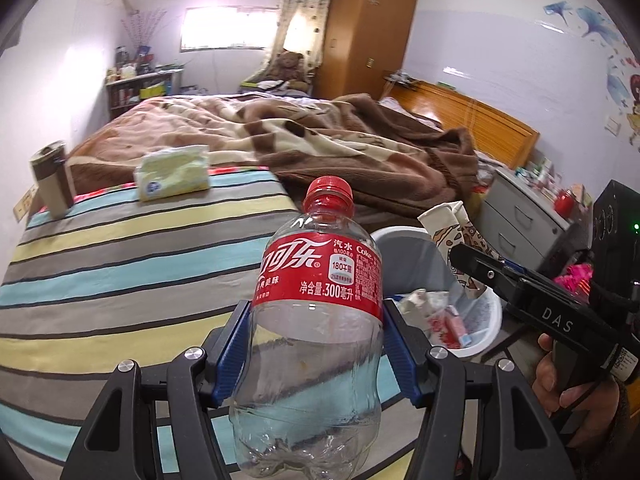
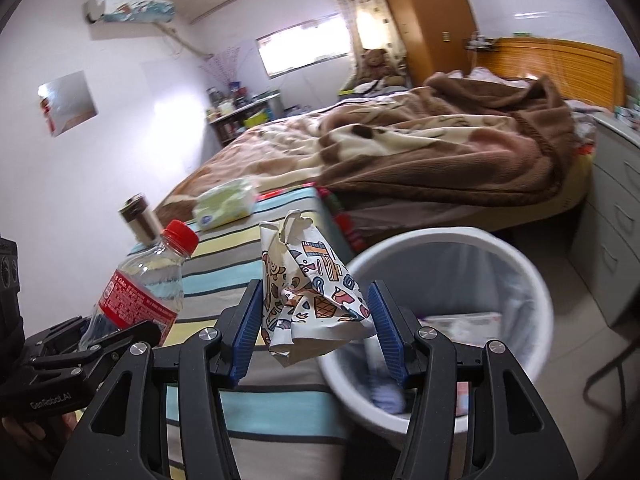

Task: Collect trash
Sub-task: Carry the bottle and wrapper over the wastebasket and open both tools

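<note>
An empty clear cola bottle (image 1: 316, 300) with a red cap and red label stands upright between the blue pads of my left gripper (image 1: 316, 344), which is shut on it over the striped cloth (image 1: 120, 264). My right gripper (image 2: 316, 324) is shut on a crumpled paper cup (image 2: 308, 292) printed with colourful patterns, held at the rim of the white trash bin (image 2: 532, 280). From the left wrist view the bin (image 1: 396, 236) shows behind the bottle, with the right gripper (image 1: 480, 268) and its cup (image 1: 452, 220) over it. The bottle (image 2: 140, 284) shows at left in the right wrist view.
A tissue pack (image 1: 172, 174) and a brown tumbler (image 1: 50, 178) sit at the far side of the striped surface. Behind lie a bed with a brown blanket (image 1: 340, 136), a wooden wardrobe (image 1: 368, 28) and a grey drawer unit (image 1: 520, 208). Paper trash lies in the bin.
</note>
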`<move>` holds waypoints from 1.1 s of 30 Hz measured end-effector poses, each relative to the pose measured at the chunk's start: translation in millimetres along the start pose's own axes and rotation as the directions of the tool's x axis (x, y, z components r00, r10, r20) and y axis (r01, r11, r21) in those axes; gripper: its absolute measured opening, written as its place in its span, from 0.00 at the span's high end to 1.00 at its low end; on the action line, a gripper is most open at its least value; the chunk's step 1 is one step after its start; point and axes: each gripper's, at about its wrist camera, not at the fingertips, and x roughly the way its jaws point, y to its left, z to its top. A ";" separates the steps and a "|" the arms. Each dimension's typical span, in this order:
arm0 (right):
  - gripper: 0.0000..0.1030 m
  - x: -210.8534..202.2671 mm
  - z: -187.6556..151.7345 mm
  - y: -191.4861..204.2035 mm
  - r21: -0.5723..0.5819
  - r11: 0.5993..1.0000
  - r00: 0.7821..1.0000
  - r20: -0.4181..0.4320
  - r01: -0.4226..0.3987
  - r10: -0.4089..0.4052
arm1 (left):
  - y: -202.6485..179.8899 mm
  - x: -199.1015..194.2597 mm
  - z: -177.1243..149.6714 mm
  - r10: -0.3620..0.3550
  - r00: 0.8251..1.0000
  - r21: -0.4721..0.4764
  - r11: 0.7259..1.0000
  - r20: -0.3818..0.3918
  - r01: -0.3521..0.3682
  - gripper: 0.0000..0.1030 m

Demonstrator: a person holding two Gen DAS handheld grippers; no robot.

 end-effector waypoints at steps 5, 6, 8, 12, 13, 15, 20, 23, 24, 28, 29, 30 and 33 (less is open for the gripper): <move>0.47 -6.6 -0.1 -24.2 0.040 0.997 0.998 0.005 0.065 -0.065 | -31.6 18.5 4.6 -0.056 0.998 0.039 0.998 -0.015 0.057 0.39; 0.47 -7.2 -0.5 -28.1 0.047 0.996 0.997 0.004 0.078 -0.079 | -37.3 22.7 5.9 -0.063 0.998 0.045 0.997 -0.018 0.064 0.39; 0.47 -8.1 -1.0 -35.5 0.058 0.993 0.995 0.001 0.104 -0.105 | -46.9 29.6 7.1 -0.069 0.997 0.059 0.996 -0.024 0.070 0.39; 0.46 -6.7 -2.0 -49.5 0.081 0.987 0.990 -0.004 0.140 -0.140 | -61.6 45.8 10.1 -0.100 0.993 0.068 0.992 -0.056 0.103 0.39; 0.46 -5.9 -2.8 -52.9 0.084 0.985 0.989 -0.011 0.151 -0.151 | -65.5 48.3 10.0 -0.102 0.993 0.075 0.991 -0.059 0.107 0.39; 0.46 -0.4 -3.9 -60.3 0.094 0.981 0.985 -0.029 0.171 -0.169 | -73.7 55.7 11.5 -0.107 0.992 0.090 0.990 -0.063 0.112 0.39; 0.46 8.8 -7.3 -75.2 0.101 0.972 0.976 -0.062 0.213 -0.207 | -92.6 80.4 16.0 -0.084 0.993 0.121 0.988 -0.079 0.093 0.39; 0.46 14.2 -9.2 -82.4 0.108 0.969 0.973 -0.084 0.223 -0.215 | -102.3 95.8 16.7 -0.087 0.991 0.132 0.986 -0.104 0.100 0.39; 0.46 13.4 -10.2 -83.5 0.109 0.968 0.972 -0.087 0.228 -0.219 | -106.3 101.3 17.3 -0.087 0.990 0.138 0.985 -0.109 0.102 0.39; 0.45 14.9 -11.2 -88.7 0.107 0.963 0.967 -0.101 0.246 -0.236 | -115.7 114.1 19.1 -0.093 0.989 0.153 0.982 -0.116 0.110 0.39; 0.44 15.2 -11.3 -89.3 0.107 0.963 0.966 -0.104 0.246 -0.235 | -118.9 118.2 19.2 -0.081 0.990 0.163 0.981 -0.118 0.100 0.39; 0.43 15.6 -11.4 -89.8 0.105 0.963 0.966 -0.107 0.247 -0.236 | -120.3 121.2 19.0 -0.080 0.989 0.166 0.981 -0.122 0.100 0.39; 0.43 16.3 -10.9 -90.4 0.088 0.958 0.959 -0.107 0.273 -0.264 | -122.4 127.7 19.4 -0.093 0.987 0.159 0.981 -0.131 0.114 0.39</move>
